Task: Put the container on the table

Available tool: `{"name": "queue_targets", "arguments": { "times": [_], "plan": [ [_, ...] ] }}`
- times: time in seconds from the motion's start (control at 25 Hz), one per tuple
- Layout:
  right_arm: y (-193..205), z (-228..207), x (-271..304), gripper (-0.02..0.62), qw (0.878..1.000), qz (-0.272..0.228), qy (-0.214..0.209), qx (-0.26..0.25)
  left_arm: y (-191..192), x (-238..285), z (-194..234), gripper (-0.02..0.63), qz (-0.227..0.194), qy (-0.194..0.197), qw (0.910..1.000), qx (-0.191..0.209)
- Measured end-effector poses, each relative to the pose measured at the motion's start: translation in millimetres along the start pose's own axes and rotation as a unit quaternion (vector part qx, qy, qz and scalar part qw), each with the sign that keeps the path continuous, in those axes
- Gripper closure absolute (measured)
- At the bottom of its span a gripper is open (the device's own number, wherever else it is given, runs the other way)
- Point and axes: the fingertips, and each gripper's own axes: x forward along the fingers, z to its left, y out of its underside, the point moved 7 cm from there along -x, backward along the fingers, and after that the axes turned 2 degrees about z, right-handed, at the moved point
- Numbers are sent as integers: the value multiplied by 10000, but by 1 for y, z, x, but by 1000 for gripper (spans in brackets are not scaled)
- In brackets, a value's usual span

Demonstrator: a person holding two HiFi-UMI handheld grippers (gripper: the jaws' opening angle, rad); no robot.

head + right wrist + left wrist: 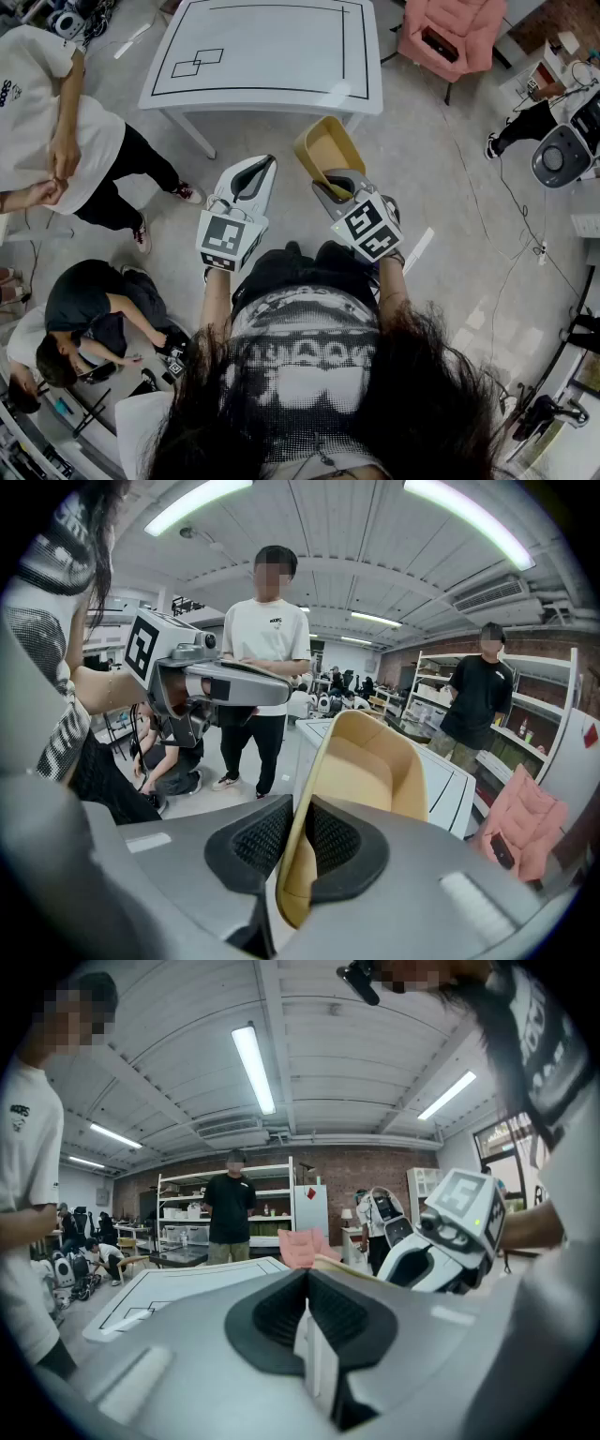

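The right gripper is clamped on 1 thin side wall of the tan container, with 1 pad inside the wall and 1 pad outside. The container is held up in the air and tipped, so its open side faces left. It is not on the table yet.

The container looks light and empty. Its wall looks thin and smooth, so it may bend a little or slip if it is squeezed softly. The rim and side wall are likely the best place to hold it, as is done now. It should be turned flat before it is let go, or it may fall over.

The left gripper is kept just left of the right one. Its jaws are closed together and nothing is held in them.

The white table is seen just past the container, on the far side. Its top is flat and marked with black lines.

A grey floor is seen all around. A pink chair is set at the far right. People are seen at the left, 1 of them low down by the floor. Shelves are seen by a brick wall.
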Motion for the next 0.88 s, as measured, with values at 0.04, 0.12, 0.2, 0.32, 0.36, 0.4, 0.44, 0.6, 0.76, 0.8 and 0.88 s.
{"name": "queue_targets", "arguments": {
  "times": [0.04,0.12,0.2,0.32,0.36,0.4,0.44,0.6,0.76,0.8,0.88],
  "plan": [
    [0,-1,2,548,10000,17,2,-20,1,1,3,606,-41,-18,10000,-46],
    [-1,-4,5,548,10000,35,10,-38,4,4,8,606,-95,-34,9999,-129],
    [0,-7,5,548,10000,14,28,6,6,8,10,606,-84,-6,9998,-176],
    [3,-14,5,548,9999,19,59,144,9,18,7,606,-29,57,9998,-167],
    [4,-17,6,548,9998,23,58,168,9,21,8,606,-21,70,9998,-165],
    [4,-21,9,548,9998,20,48,181,9,24,9,606,-20,75,9998,-171],
    [4,-25,12,548,9998,12,33,188,9,28,10,606,-22,70,9998,-184],
    [-4,-53,29,548,9999,-41,-65,130,7,47,28,606,14,-70,9997,-219],
    [-10,-93,54,548,9998,-60,-169,62,5,78,54,606,93,-228,9994,-243],
    [-12,-106,61,548,9998,-51,-183,31,4,89,63,606,84,-263,9993,-242],
    [-17,-134,75,548,9997,-39,-242,-58,-2,112,80,606,63,-345,9991,-258]
  ]
}}
